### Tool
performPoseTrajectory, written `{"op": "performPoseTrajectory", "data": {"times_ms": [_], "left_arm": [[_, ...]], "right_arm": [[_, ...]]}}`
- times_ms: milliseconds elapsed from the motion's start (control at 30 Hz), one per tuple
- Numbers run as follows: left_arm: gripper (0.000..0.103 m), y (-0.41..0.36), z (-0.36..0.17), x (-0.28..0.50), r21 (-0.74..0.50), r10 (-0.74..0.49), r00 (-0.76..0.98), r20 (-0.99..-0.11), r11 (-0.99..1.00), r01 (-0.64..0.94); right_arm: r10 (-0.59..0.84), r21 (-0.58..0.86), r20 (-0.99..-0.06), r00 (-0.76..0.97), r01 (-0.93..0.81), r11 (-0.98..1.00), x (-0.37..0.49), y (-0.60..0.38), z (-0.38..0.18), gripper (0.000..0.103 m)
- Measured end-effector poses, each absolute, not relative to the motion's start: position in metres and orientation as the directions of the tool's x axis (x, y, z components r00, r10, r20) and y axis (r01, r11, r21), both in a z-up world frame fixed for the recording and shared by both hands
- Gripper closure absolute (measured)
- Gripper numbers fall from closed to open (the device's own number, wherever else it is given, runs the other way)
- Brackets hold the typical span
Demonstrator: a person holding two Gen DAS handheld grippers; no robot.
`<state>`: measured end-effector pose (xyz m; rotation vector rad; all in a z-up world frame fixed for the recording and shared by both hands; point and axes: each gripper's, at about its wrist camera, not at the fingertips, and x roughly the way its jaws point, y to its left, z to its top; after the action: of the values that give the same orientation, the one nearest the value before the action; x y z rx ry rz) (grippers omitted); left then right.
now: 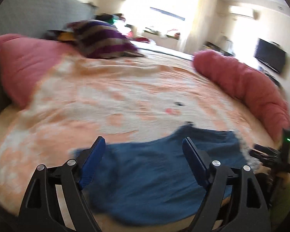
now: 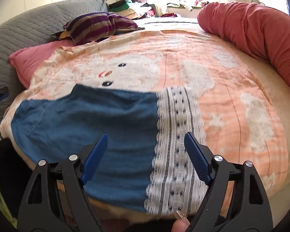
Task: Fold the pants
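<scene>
I see the pants [image 2: 90,127] lying flat on the near edge of the bed [image 2: 232,96], blue cloth with a white lace band toward the red bolster [image 2: 261,29]. My right gripper [image 2: 146,154] hangs over the pants where blue meets lace, jaws spread wide, nothing between them. My left gripper [image 1: 144,154] hovers above the blue end, jaws also apart and empty. A striped pillow [image 2: 100,25] sits at the far side of the bed, well apart from the pants.
</scene>
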<state>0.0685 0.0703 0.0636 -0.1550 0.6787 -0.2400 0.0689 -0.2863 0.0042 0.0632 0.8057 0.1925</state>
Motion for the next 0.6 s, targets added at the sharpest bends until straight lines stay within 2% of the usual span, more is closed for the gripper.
{"op": "performPoseTrajectory", "data": {"times_ms": [133, 300, 500, 600], "left_arm": [[0.022, 0.016, 0.048, 0.120, -0.229, -0.385, 0.660, -0.645, 0.921, 0.314], [0.027, -0.034, 0.012, 0.175, -0.227, -0.442, 0.532, -0.723, 0.878, 0.421], [0.027, -0.046, -0.028, 0.208, -0.276, -0.476, 0.456, -0.753, 0.856, 0.438], [0.027, -0.049, -0.036, 0.216, -0.310, -0.512, 0.431, -0.743, 0.834, 0.456]], "right_arm": [[0.210, 0.142, -0.699, 0.684, -0.154, 0.978, 0.093, -0.285, 0.013, 0.028], [0.183, 0.122, -0.708, 0.682, -0.137, 0.983, 0.121, -0.292, 0.007, 0.028], [0.141, 0.127, -0.753, 0.643, -0.067, 0.990, 0.131, -0.305, -0.019, 0.028], [0.145, 0.147, -0.747, 0.649, -0.052, 0.988, 0.130, -0.310, -0.018, 0.028]]}}
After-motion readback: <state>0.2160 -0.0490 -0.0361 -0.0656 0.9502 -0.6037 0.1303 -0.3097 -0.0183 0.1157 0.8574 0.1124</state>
